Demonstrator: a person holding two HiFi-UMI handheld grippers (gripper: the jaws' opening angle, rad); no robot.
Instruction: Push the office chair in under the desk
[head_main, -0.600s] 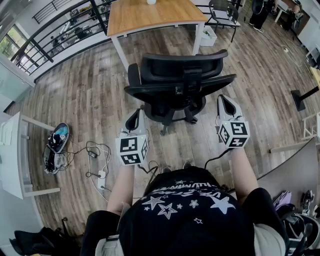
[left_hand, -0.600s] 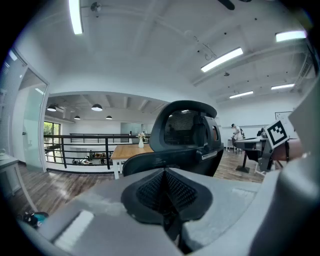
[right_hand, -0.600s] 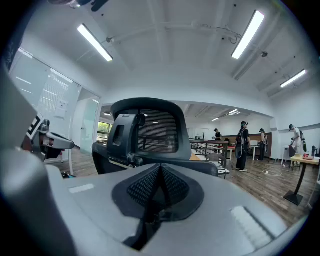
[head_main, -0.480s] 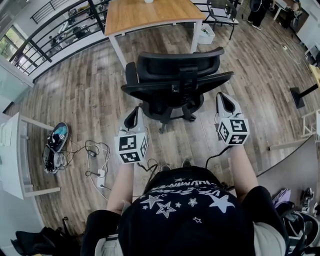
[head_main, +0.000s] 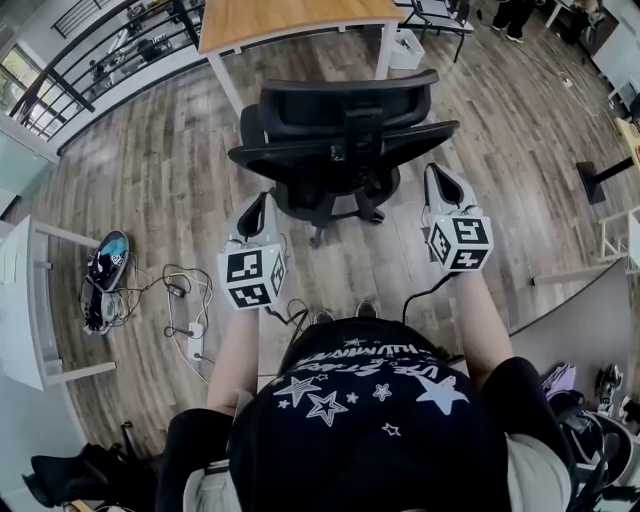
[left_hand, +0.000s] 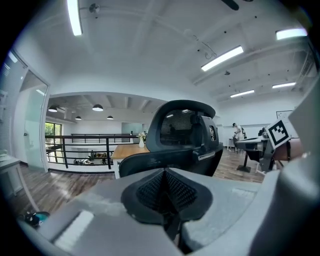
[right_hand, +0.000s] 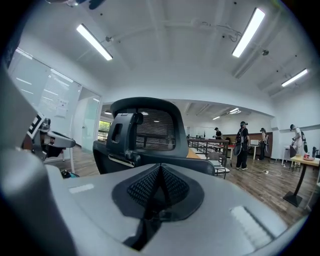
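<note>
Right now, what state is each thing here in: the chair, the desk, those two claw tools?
office chair: upright, out in front of the desk, not yet pushed under.
desk: standing, chair not beneath it.
left gripper: shut, holding nothing.
right gripper: shut, holding nothing.
cables: lying tangled on the floor.

The office chair (head_main: 340, 130) has a black mesh back in a matt black plastic frame. The desk (head_main: 290, 18) carries a smooth, warm wood top on white legs, probably painted metal. The floor (head_main: 150, 190) is grey-brown wood plank, faintly glossy. The left tool (left_hand: 165, 172) and right tool (right_hand: 160, 167) are matt grey plastic with black ribbed pads (left_hand: 150, 192).
</note>
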